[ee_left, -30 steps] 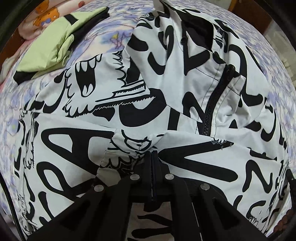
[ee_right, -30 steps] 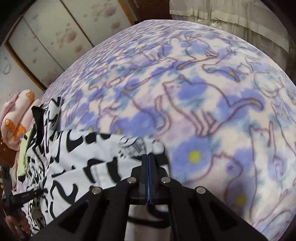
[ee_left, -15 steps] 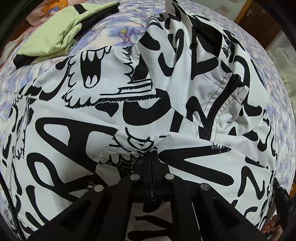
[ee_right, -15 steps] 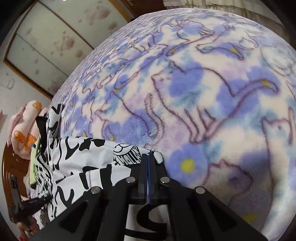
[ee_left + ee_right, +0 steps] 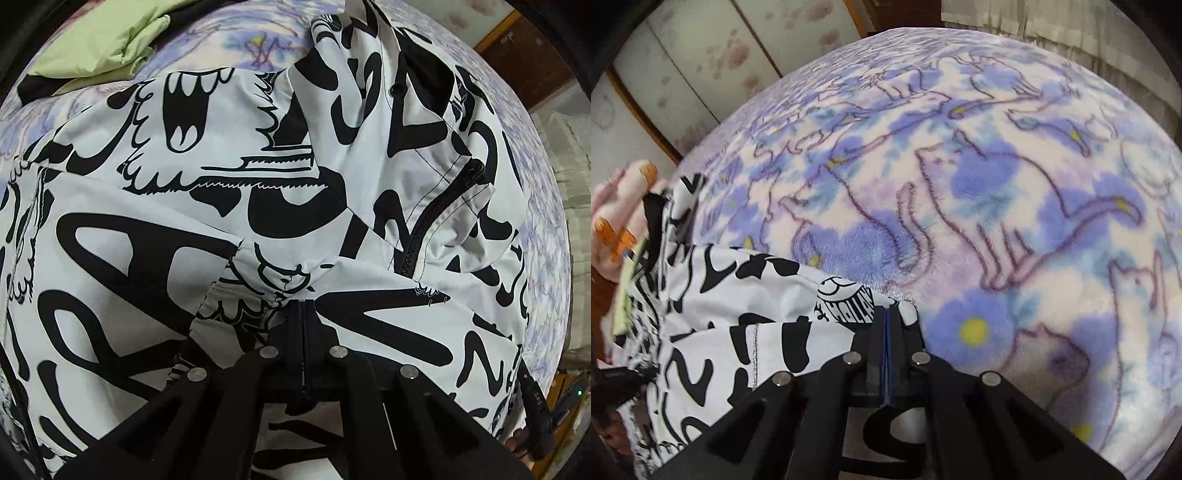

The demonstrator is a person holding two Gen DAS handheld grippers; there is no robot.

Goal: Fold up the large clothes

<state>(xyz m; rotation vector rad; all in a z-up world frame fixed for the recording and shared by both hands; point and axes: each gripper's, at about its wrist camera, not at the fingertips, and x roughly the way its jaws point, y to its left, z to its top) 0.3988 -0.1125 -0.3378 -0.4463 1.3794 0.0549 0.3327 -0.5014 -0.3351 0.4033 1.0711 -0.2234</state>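
Note:
A large white jacket with bold black lettering [image 5: 229, 206] lies spread on a bed and fills the left wrist view; a black zipper [image 5: 432, 221] runs down it at the right. My left gripper [image 5: 303, 314] is shut on a bunched fold of the jacket. My right gripper [image 5: 888, 317] is shut on the jacket's edge [image 5: 768, 302], which trails off to the left over the blanket. The other gripper shows at the far left of the right wrist view [image 5: 617, 380].
A fleece blanket with purple cats and blue flowers [image 5: 997, 192] covers the bed. A folded light-green garment [image 5: 107, 40] lies at the far left beyond the jacket. Pink pillows [image 5: 617, 206], a wall panel [image 5: 701, 62] and curtains [image 5: 1052, 26] border the bed.
The left wrist view has drawn closer over the jacket, with the green garment sliding toward the top edge. The right gripper has shifted with the jacket edge still held.

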